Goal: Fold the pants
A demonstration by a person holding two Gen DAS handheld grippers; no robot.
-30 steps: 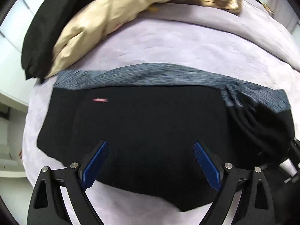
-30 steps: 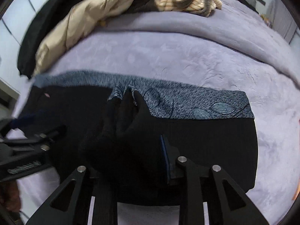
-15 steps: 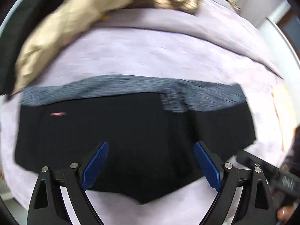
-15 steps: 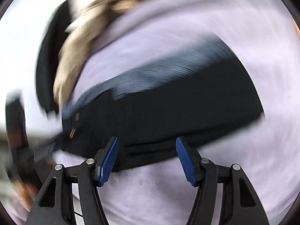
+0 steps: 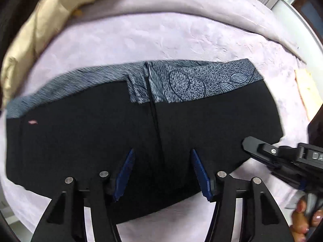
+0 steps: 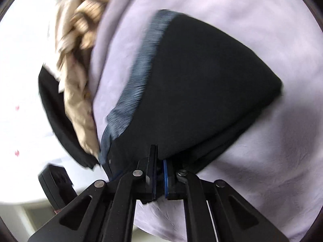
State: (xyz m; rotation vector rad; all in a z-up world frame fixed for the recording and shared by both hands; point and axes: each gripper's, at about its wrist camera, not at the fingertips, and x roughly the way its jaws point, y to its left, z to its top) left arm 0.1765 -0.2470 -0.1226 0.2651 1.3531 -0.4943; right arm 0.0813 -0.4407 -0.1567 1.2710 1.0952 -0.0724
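Black pants [image 5: 101, 141] lie folded on the lilac bedspread [image 5: 161, 38], long axis left-to-right across the left wrist frame, grey patterned waistband [image 5: 191, 80] along the far edge, centre seam running straight up from the left gripper [image 5: 163, 173], whose jaws are spread, empty, over the near hem. Right gripper [image 6: 159, 175] is clamped on the pants' near edge in its own view, cloth fanning up and right, so it looks the better placed to carry a fold. Bare bedspread beyond the waistband; tan clothes [image 5: 40, 26] crowd upper left.
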